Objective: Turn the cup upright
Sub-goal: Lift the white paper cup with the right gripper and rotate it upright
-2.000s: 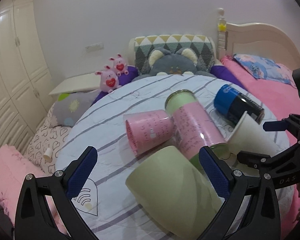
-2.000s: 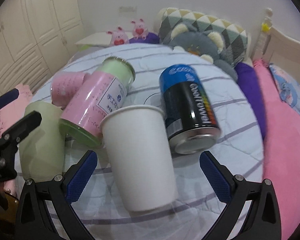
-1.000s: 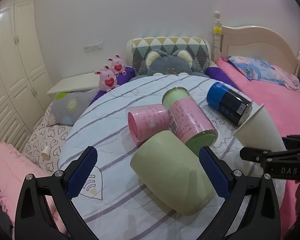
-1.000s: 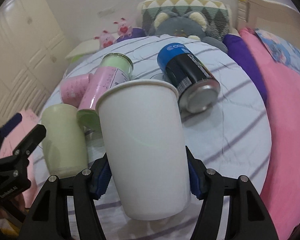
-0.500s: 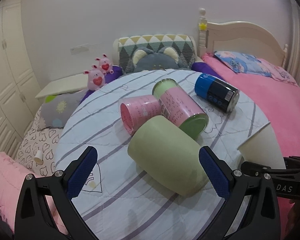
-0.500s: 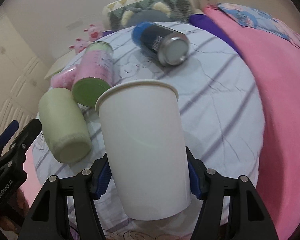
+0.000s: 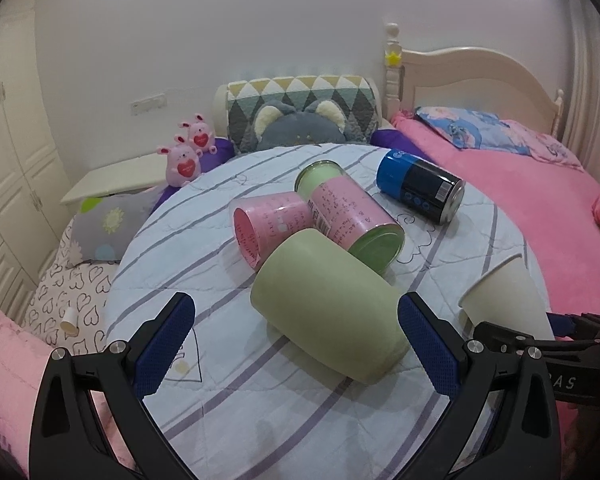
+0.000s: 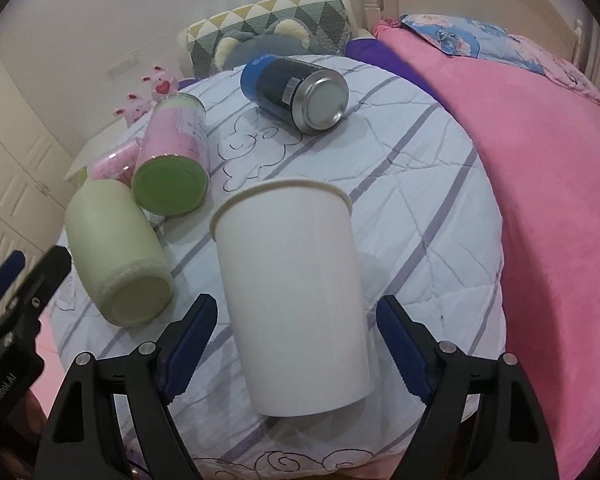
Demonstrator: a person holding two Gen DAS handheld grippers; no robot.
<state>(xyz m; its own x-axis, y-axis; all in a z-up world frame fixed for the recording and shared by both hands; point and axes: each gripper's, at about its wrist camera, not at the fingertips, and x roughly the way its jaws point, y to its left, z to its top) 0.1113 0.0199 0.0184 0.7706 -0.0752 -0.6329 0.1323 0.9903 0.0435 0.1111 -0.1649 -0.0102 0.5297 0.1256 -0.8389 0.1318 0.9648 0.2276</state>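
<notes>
A white paper cup stands upright, mouth up, near the front edge of the round table. My right gripper is open, its blue pads apart from the cup on both sides. The cup also shows at the right of the left wrist view. A pale green cup lies on its side just beyond my left gripper, which is open and empty.
A pink cup, a pink-and-green canister and a blue-black can lie on their sides further back. A pink bed is to the right, cushions and plush toys behind.
My right gripper carried the white cup toward the table's front edge, set it upright and opened its jaws. My left gripper drew back, still open.
</notes>
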